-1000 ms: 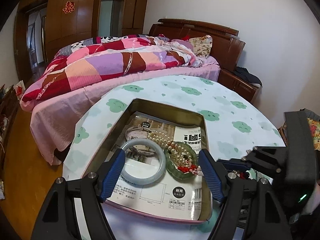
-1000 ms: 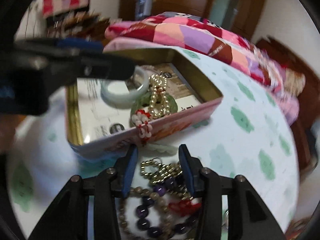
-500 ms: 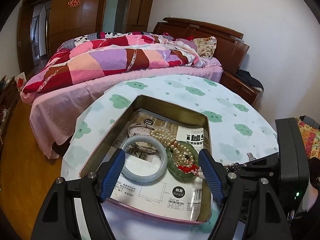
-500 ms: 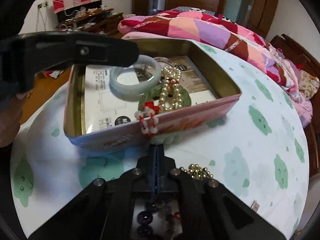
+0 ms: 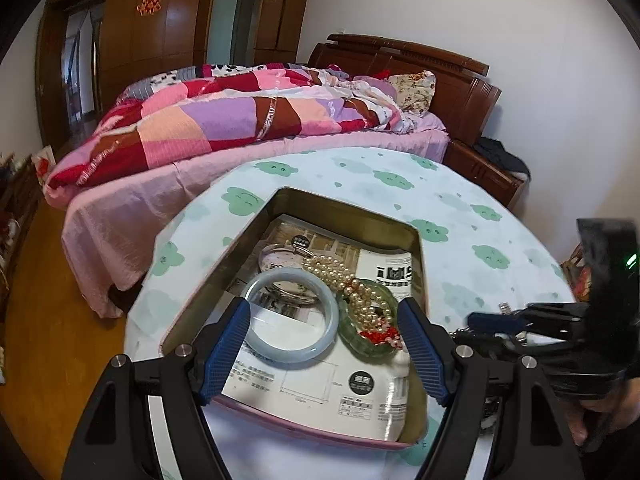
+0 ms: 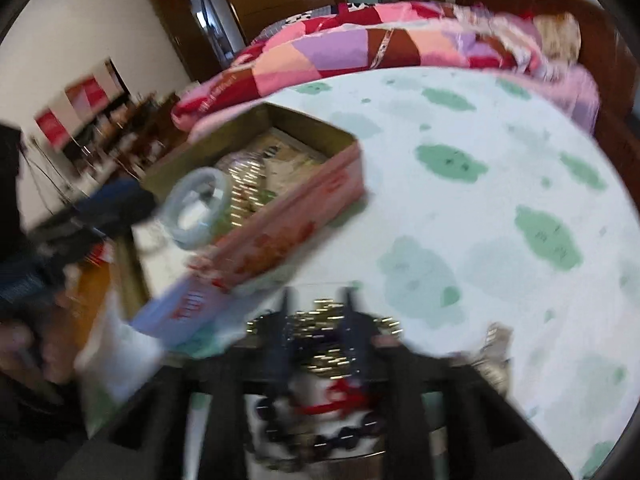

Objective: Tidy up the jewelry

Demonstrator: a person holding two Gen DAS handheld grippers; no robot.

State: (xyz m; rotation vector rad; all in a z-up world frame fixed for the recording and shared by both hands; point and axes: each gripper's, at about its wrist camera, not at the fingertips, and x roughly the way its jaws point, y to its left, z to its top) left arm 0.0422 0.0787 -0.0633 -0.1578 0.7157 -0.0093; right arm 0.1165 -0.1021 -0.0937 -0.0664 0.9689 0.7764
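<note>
One round table (image 5: 460, 216) under a white cloth printed with green clouds carries everything, and on it sits one rectangular pink tin box (image 5: 352, 216) with a gilt inside and a printed paper sheet on its floor. In the box lie one pale blue-grey jade bangle (image 5: 256, 344), one translucent green bangle (image 5: 352, 340), one string of cream pearls (image 5: 340, 276) draped over the green one with a small red-and-white bead cluster at its end, and one silvery bangle half hidden beneath. The left gripper (image 5: 322, 346) hovers over the near end of the box, its jaws spread wide and holding nothing, the two bangles seen between the blue pads. The step in hand seems to be gathering the loose pieces outside the box: in the blurred right wrist view the right gripper (image 6: 316, 332) stands over a heap on the table just beside the box's near corner, a gold bead chain (image 6: 328, 312), a dark purple bead bracelet (image 6: 320, 440) and a red tassel (image 6: 340, 400), one of each as far as blur allows. Its jaws are opening, the gold chain between them, pads seemingly not pressing. Next it likely calls for closing on one strand and lifting it over the box wall without dragging the others
</note>
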